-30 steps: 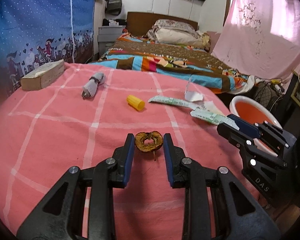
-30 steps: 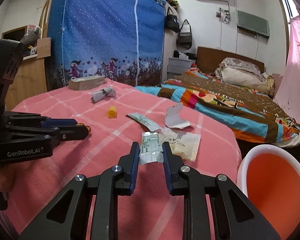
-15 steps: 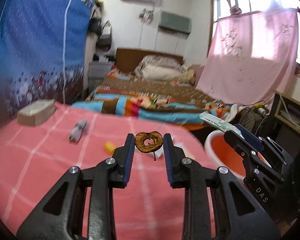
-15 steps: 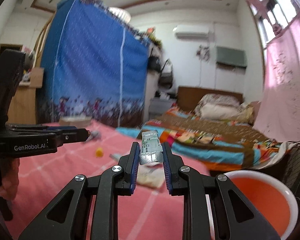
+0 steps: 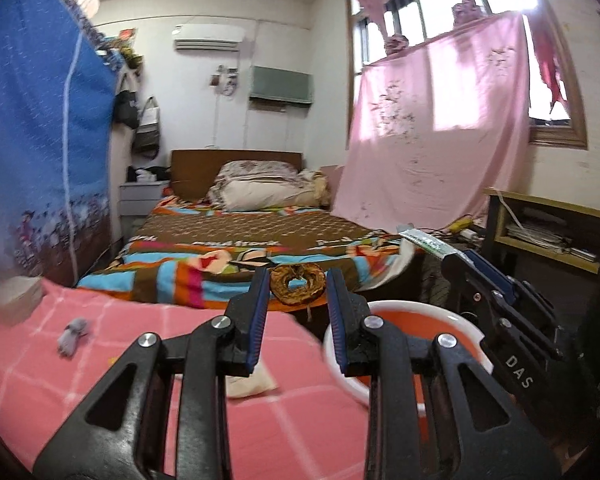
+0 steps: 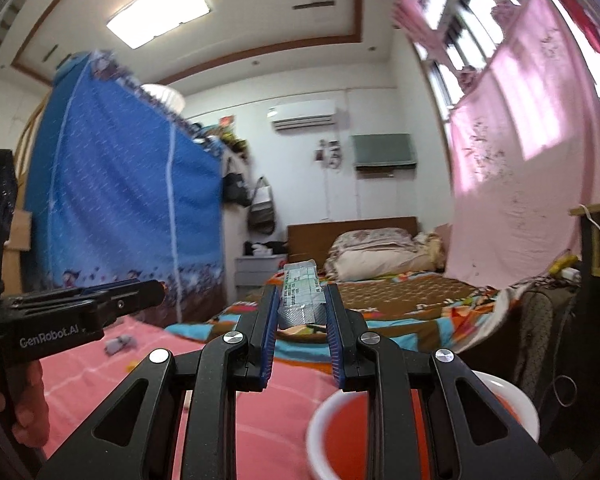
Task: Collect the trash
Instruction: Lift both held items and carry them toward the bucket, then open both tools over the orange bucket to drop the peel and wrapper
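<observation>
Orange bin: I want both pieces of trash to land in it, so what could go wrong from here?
The left gripper holds the dried fruit ring near the orange bin rim; released there, it might miss. The right gripper holds the foil pack by its edges only; it could slip. The grippers are close together and might bump.

A pink cloth with a pale check covers the desk; beside it stands a bin, white outside and orange inside. Beyond the desk, the bed wears brown, orange, blue and pink stripes. A brown dried peel sits between black grippers with blue pads
</observation>
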`<state>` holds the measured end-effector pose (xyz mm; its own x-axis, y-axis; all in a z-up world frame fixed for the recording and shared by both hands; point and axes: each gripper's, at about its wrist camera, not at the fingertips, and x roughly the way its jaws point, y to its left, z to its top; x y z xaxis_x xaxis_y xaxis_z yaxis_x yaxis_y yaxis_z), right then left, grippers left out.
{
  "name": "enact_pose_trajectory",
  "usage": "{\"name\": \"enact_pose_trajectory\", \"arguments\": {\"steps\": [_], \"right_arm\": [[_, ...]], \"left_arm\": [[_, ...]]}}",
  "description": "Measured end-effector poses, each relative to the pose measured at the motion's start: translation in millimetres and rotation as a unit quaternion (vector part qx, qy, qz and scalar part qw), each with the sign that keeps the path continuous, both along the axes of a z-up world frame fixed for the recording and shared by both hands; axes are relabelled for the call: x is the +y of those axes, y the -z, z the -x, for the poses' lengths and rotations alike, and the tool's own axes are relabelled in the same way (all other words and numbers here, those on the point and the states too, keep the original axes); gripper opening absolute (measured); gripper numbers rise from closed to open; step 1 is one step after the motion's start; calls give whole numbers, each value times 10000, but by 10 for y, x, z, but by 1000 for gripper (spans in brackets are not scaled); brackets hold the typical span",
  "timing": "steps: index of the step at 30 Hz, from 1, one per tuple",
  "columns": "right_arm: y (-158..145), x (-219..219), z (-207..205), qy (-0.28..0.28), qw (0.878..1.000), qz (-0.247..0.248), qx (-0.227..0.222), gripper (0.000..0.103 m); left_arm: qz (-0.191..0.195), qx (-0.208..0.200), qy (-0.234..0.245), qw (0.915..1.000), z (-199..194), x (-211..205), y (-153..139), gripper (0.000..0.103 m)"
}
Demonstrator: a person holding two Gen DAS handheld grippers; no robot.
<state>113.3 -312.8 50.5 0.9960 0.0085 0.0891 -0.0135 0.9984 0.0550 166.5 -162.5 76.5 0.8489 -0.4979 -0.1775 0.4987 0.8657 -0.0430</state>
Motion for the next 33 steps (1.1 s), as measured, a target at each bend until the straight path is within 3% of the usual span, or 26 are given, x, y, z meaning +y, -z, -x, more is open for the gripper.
{"name": "enact_pose_trajectory", "arguments": {"steps": [12, 23, 33], "right_arm": [[125, -496, 80, 655, 9960, -533, 281, 21], [257, -685, -11, 936, 9890, -732, 886, 21], [372, -853, -108, 1114, 9791, -992, 1379, 21]], "left_arm": [[-191, 304, 662, 9972, -9, -589, 149, 33], [-321, 1566, 951, 9826, -327, -1012, 400, 33], [-412, 2202, 959, 9698, -407, -1197, 567, 33]]}}
